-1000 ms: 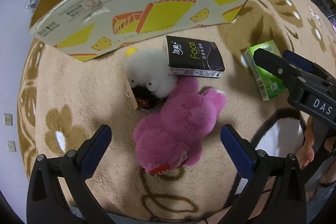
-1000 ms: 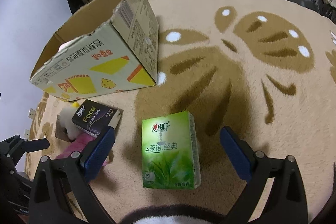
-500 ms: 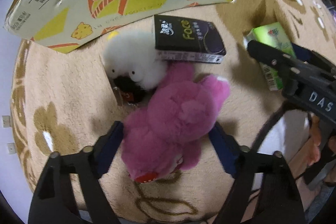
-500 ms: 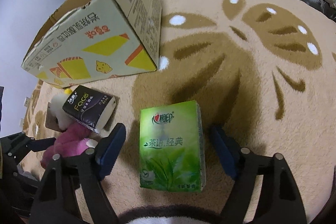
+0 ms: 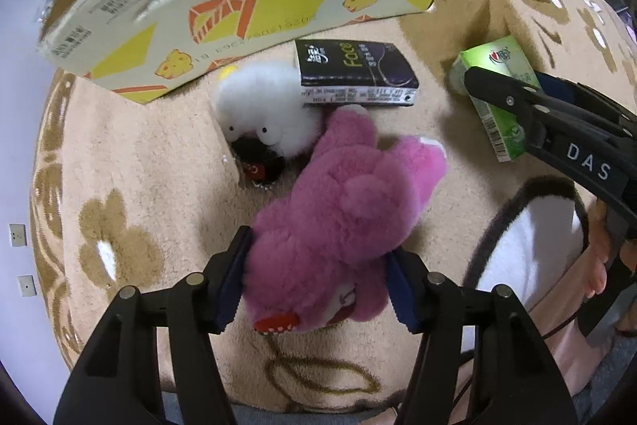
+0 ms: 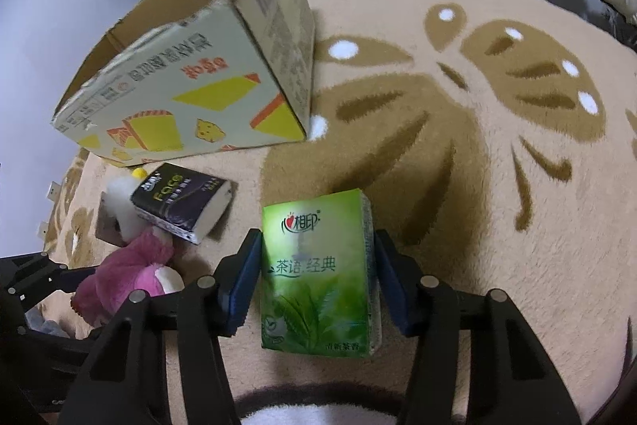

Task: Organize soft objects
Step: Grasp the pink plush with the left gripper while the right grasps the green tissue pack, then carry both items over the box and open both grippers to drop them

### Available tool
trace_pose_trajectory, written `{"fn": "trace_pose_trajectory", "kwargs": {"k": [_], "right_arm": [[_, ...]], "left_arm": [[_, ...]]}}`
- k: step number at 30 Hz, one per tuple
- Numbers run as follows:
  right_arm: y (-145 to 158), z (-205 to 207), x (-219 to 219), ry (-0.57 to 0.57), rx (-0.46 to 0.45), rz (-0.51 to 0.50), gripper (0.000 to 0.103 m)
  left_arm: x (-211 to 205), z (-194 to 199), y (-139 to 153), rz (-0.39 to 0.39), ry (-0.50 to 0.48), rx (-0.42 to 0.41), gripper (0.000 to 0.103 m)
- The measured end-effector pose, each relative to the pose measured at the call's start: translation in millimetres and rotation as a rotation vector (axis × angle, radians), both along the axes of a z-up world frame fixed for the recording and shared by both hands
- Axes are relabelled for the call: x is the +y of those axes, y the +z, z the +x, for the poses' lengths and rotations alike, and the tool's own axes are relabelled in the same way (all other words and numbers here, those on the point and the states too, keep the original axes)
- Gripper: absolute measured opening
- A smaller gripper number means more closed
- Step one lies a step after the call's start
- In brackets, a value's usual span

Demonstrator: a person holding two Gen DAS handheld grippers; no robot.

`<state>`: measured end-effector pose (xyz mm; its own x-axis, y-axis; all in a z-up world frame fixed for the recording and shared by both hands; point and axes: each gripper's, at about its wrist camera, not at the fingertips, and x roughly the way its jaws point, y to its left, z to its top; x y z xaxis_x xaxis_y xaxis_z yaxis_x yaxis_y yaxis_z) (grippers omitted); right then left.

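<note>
The left tongs (image 5: 314,285) are closed on the pink plush toy (image 5: 342,222); both blue pads press into its fur at the near end, and the rest of the toy lies forward of the tongs on the carpet (image 5: 131,162). The toy looks light and very soft, so I think it will sag and the pads will sink in. A hold across the thick body seems better than on a thin limb, which could slip out.

The right tongs (image 6: 314,277) grip the green tissue pack (image 6: 318,273), one pad on each long side, with the pack pointing forward between them. It is a soft paper pack in smooth film, light but a little slippery, so the middle of the long sides seems the right place and a hard squeeze would only dent it.

Ahead of both tongs stands the open cardboard box (image 6: 191,82), probably the place for these things. Between the box and the left tongs lie a white plush toy (image 5: 266,114) and a black tissue pack (image 5: 354,72), which touches it.

One second ago both tongs were wide open, with the toy and the green pack lying free between the pads. Since then each pair has moved forward and closed on its object. The box and the other things did not change place.
</note>
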<state>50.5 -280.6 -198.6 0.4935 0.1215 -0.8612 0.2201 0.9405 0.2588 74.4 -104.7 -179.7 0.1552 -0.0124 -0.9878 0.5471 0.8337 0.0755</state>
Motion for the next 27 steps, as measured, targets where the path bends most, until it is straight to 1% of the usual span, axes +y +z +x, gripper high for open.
{"fn": "trace_pose_trajectory", "kwargs": {"k": [4, 8, 10, 13, 14, 16, 21, 23, 27], "right_arm": [[11.0, -4.2, 3.1, 0.007, -0.045, -0.01, 0.058], [19.8, -7.7, 4.8, 0.01, -0.083, -0.009, 0.058], [25.4, -9.0, 5.0, 0.012, -0.106, -0.006, 0.058], [31.5, -12.1, 5.7, 0.017, -0.131, -0.011, 0.058], [33.8, -13.5, 6.6, 0.018, -0.142, -0.012, 0.058], [39.4, -16.0, 7.5, 0.023, -0.165, -0.019, 0.058], [58.1, -21.4, 10.5, 0.04, -0.237, -0.035, 0.058], [66.1, -20.0, 13.7, 0.052, -0.26, -0.043, 0.058], [79.9, -17.8, 16.8, 0.065, -0.293, -0.058, 0.058]], "left_arm": [[9.8, -10.1, 13.9, -0.009, 0.006, -0.035, 0.061], [20.4, -15.7, 33.1, -0.042, 0.031, -0.085, 0.061], [24.1, -14.8, 48.0, -0.064, 0.049, -0.121, 0.061], [30.0, -17.6, 68.1, -0.093, 0.085, -0.188, 0.061], [31.3, -18.6, 75.0, -0.103, 0.1, -0.225, 0.061], [34.0, -19.8, 87.9, -0.12, 0.12, -0.273, 0.061], [41.2, -14.2, 119.8, -0.158, 0.17, -0.404, 0.061], [47.3, -10.9, 130.3, -0.177, 0.192, -0.447, 0.061], [57.8, -1.7, 142.8, -0.214, 0.225, -0.499, 0.061]]}}
